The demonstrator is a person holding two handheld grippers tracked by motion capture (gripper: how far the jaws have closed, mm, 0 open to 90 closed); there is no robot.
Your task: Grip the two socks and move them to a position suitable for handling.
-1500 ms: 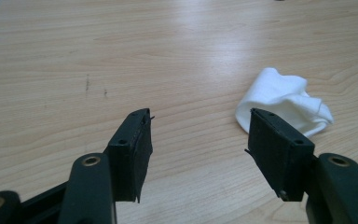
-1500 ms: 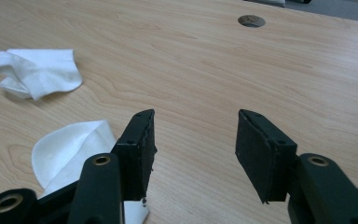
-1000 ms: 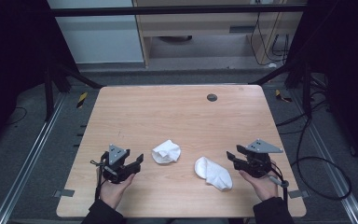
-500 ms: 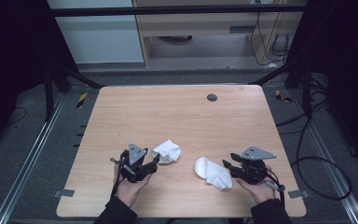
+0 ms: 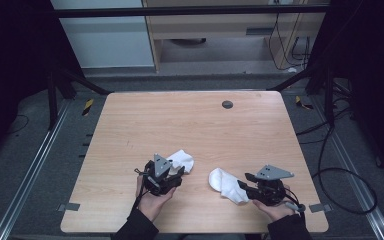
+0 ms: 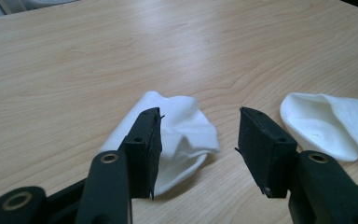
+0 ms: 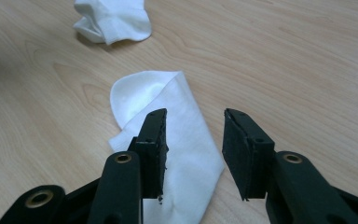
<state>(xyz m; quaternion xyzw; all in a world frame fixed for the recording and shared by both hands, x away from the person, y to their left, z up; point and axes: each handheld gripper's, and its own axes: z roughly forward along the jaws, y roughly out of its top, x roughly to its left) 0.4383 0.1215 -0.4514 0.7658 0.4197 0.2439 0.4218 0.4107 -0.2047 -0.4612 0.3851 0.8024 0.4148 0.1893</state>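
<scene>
Socks [image 6: 182,135] [image 7: 177,140] sit between each gripper's closing, still unclenched fingers [image 6: 142,149] [image 7: 151,144], a gap the high view blurs

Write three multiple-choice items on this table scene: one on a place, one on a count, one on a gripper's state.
1. Where does the dark round spot sit on the table?
A. near the far edge
B. at the person's edge
C. under a sock

2. How many white socks lie on the table?
A. one
B. two
C. four

3. How do the left gripper's jaws stand?
A. apart, not pressing on the sock
C. clamped on a cable
B. shut tight on nothing

Key: 1 A, the spot lies far beyond both grippers. 2 B, the left sock and the right sock. 3 A, there is a gap between the pads, which have just been closing, with the sock beside one pad.
</scene>
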